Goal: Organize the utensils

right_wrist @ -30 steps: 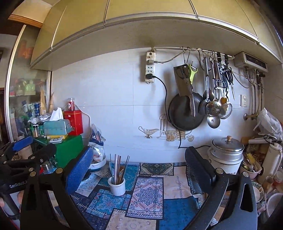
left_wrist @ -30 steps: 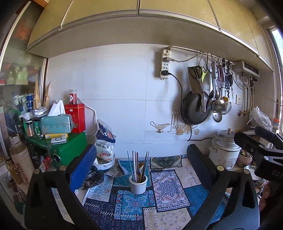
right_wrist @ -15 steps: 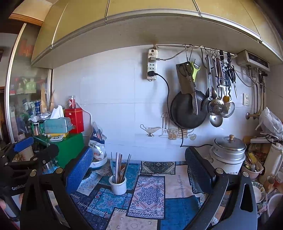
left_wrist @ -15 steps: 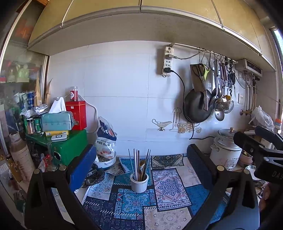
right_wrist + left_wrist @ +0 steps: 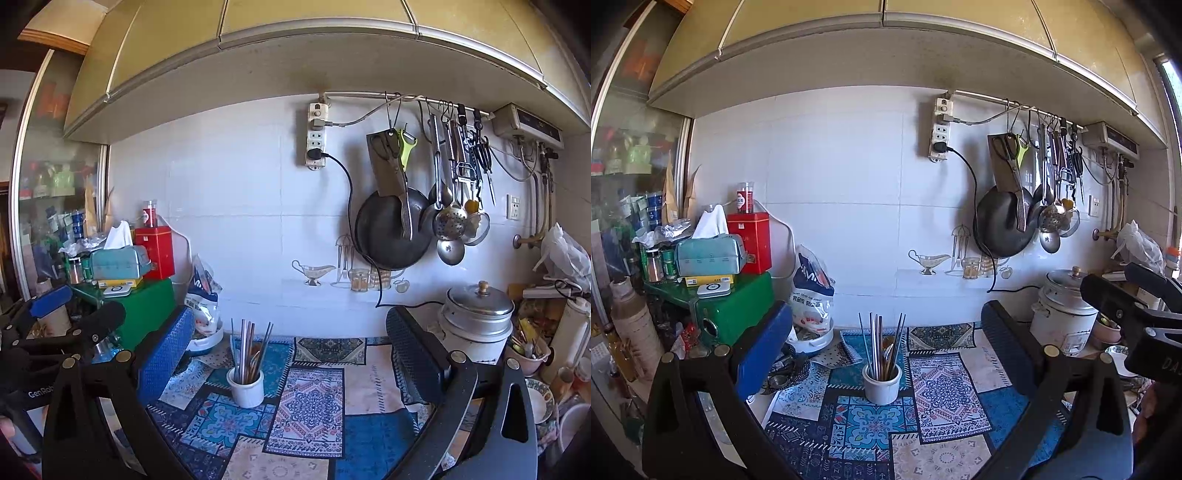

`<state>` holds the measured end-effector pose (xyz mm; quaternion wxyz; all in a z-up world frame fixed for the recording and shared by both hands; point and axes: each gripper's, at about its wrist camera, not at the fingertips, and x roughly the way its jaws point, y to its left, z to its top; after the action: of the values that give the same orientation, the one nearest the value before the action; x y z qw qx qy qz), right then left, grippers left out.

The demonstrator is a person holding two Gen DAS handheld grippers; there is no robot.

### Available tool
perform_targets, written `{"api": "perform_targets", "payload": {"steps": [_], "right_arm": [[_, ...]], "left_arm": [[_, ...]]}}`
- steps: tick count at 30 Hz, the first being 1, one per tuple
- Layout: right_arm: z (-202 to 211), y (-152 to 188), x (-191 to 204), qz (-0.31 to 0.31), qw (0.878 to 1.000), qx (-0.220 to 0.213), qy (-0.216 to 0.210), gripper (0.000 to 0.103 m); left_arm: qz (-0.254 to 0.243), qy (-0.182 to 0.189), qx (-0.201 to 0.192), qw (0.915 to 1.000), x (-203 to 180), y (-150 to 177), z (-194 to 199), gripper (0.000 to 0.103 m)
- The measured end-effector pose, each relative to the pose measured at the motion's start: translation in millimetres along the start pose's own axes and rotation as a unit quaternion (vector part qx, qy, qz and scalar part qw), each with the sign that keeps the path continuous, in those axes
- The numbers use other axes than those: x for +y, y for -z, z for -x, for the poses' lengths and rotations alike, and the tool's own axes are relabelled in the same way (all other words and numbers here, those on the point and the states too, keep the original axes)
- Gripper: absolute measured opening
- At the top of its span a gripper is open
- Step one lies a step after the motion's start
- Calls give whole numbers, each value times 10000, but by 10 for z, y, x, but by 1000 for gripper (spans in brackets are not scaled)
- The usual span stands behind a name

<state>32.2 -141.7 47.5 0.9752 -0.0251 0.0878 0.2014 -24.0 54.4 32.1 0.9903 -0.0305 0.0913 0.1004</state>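
Chopsticks stand upright in a white cup on the patterned table, between my left tongs, spread wide and empty. From the right view, my right tongs gape empty too, ready to reach.

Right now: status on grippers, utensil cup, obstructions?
Left gripper open, empty. Right gripper open, empty. Chopsticks upright in white cup on patterned mat. Approach looks clear.
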Motion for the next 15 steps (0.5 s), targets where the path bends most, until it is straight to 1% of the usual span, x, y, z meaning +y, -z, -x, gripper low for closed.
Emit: {"api": "perform_targets", "payload": {"steps": [15], "right_arm": [[33,10,8,-23,10000,-7,-15,103]], "left_arm": [[-39,67,8,10000,-9,-1,19,102]]}}
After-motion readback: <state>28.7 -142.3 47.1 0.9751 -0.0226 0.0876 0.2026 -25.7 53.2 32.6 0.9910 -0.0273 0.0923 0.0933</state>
